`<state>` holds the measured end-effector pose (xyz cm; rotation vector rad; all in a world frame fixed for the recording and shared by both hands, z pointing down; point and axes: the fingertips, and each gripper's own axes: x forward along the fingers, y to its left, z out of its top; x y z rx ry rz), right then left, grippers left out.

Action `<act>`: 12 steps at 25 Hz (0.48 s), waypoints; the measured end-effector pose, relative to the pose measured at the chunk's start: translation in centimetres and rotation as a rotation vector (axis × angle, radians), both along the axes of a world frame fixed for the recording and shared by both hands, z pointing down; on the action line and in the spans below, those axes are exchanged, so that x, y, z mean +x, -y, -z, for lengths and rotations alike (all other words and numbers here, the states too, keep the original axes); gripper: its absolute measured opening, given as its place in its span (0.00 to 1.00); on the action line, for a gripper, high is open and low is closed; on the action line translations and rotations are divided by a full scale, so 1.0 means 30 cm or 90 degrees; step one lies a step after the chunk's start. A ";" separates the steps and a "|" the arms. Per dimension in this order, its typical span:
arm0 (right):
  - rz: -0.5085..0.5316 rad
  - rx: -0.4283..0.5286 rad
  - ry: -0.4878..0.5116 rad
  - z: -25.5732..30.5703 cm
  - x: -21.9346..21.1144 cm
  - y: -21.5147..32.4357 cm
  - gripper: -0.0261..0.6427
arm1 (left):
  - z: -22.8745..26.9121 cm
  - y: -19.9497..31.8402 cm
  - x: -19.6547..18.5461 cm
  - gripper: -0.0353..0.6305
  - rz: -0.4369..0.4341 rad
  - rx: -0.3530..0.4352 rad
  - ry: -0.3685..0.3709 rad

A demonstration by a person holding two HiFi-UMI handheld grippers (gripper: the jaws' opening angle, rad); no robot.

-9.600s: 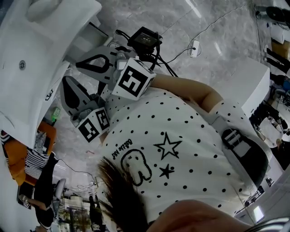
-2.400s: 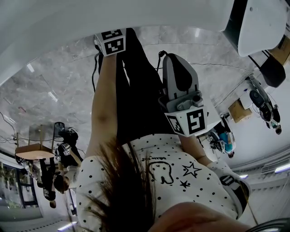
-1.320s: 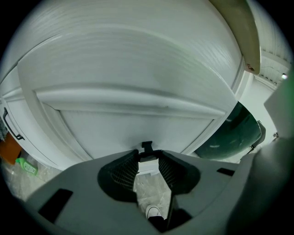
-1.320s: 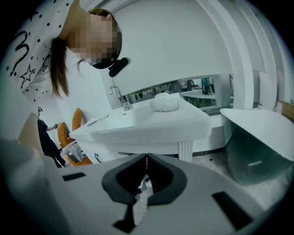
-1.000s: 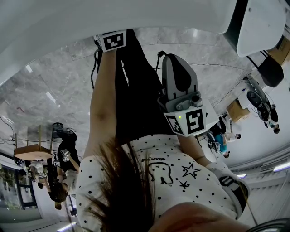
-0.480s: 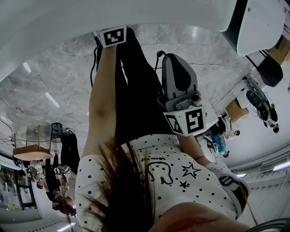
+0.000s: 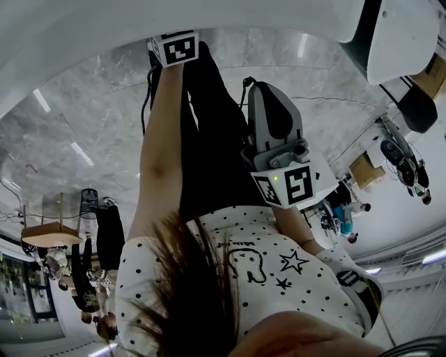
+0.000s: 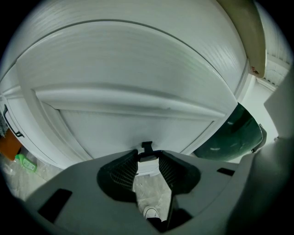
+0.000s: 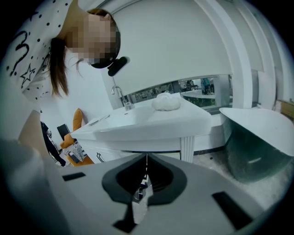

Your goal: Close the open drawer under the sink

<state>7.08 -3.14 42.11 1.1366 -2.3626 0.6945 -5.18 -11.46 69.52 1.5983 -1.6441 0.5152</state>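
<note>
In the left gripper view a white panelled drawer front (image 8: 138, 121) fills the frame. Its small black handle (image 8: 147, 147) sits right at the tips of my left gripper (image 8: 147, 158), whose jaws stand apart with marble floor showing through the gap. The head view shows only the left gripper's marker cube (image 7: 174, 47), under a white edge (image 7: 209, 17). My right gripper (image 9: 146, 158) is held back from the white sink unit (image 9: 151, 124), its jaws together with nothing in them. In the head view the right gripper (image 7: 269, 90) hangs beside the person's dark trousers.
A faucet (image 9: 120, 96) and a white bundle (image 9: 166, 102) stand on the sink top. Right of it is a dark translucent basin (image 9: 257, 147); the same basin (image 8: 229, 137) shows beside the drawer. An orange chair (image 9: 78, 119) and people (image 7: 90, 293) stand further off.
Over the last second both grippers keep their places; only the people far off have shifted. Several seconds ago both grippers were held together beside a white unit.
</note>
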 end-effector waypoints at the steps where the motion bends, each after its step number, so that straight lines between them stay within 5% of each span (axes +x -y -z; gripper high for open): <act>1: 0.000 0.001 0.001 0.000 -0.002 -0.003 0.06 | -0.006 -0.008 -0.001 0.26 0.002 -0.003 0.001; 8: 0.000 0.004 0.007 -0.001 -0.024 -0.027 0.06 | 0.084 -0.077 -0.019 0.25 0.036 0.035 -0.011; 12: 0.005 0.005 0.011 -0.004 -0.037 -0.042 0.06 | 0.144 -0.143 -0.019 0.11 0.034 0.060 -0.006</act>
